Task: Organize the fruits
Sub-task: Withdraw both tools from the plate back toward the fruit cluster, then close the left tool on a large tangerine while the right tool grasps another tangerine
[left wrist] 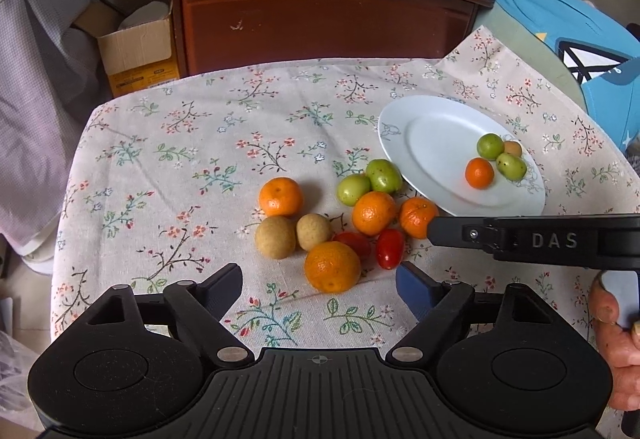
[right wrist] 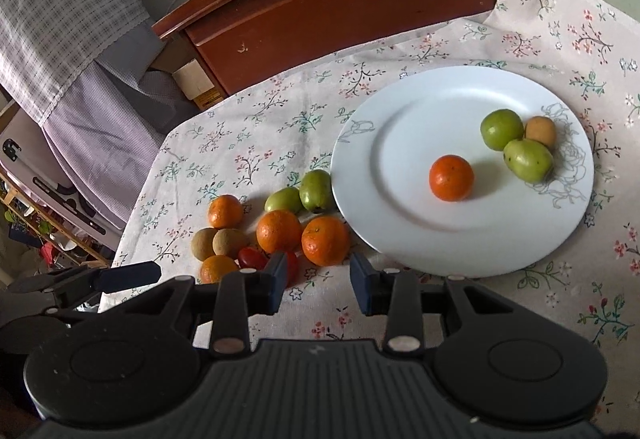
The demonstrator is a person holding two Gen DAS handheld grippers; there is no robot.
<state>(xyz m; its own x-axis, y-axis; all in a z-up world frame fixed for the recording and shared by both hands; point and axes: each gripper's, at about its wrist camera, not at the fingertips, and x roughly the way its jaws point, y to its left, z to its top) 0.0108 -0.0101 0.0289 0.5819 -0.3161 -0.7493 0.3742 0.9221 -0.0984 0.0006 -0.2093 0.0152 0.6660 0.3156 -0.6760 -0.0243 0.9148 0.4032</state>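
Fruit lies heaped on the flowered cloth (left wrist: 168, 167), just left of the white plate (right wrist: 400, 127), which already bears four pieces. The nearest orange (left wrist: 332, 267) looks firm, round and light, apt to roll, so squeeze it across its middle; the cherry tomatoes (left wrist: 389, 248) beside it are soft and would bruise. The left gripper (left wrist: 320, 281) stands wide open before it; the right gripper (right wrist: 319, 279) is narrower, empty. The plate's near half offers room.
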